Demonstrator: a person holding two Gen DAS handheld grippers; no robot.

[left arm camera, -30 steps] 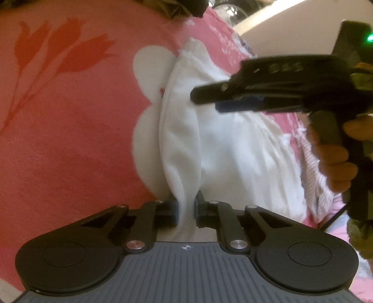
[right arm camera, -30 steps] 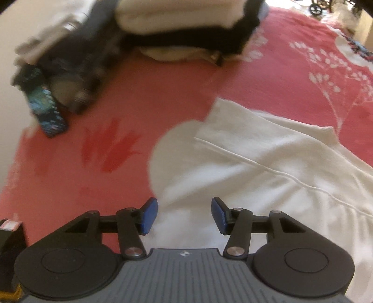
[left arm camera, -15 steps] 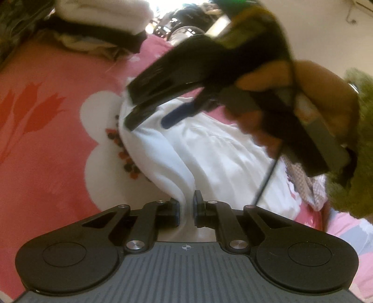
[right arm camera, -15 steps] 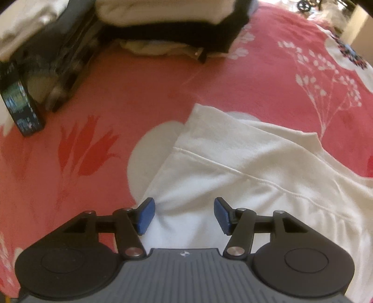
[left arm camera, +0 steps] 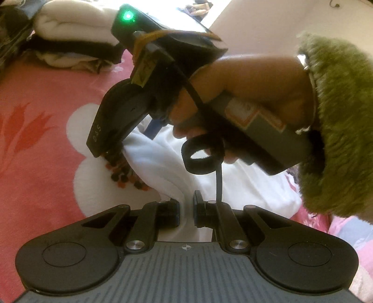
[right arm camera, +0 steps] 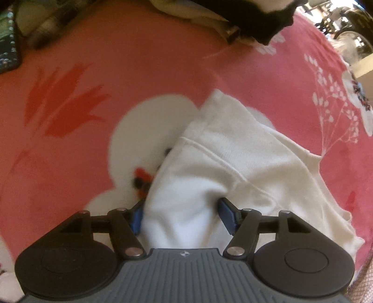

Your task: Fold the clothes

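A white garment (right arm camera: 244,163) lies rumpled on the pink flowered blanket (right arm camera: 139,58). My left gripper (left arm camera: 187,208) is shut on a fold of the white garment (left arm camera: 163,167) at its near edge. My right gripper (right arm camera: 183,216) stands open, pressed down on the cloth, with a bunched ridge of fabric between its blue pads (right arm camera: 229,218). In the left wrist view the right gripper's body fills the middle, held by a person's hand (left arm camera: 244,88) just above the garment. Its fingertips are mostly hidden there.
A stack of folded white and dark clothes (left arm camera: 77,30) sits at the far end of the blanket, also seen in the right wrist view (right arm camera: 256,16). A dark patterned item (right arm camera: 7,53) lies far left. A green furry sleeve (left arm camera: 338,128) covers the right side.
My right gripper has come down and closer to the left one, and cloth now bunches between its open fingers. The left gripper keeps its hold on the fold.
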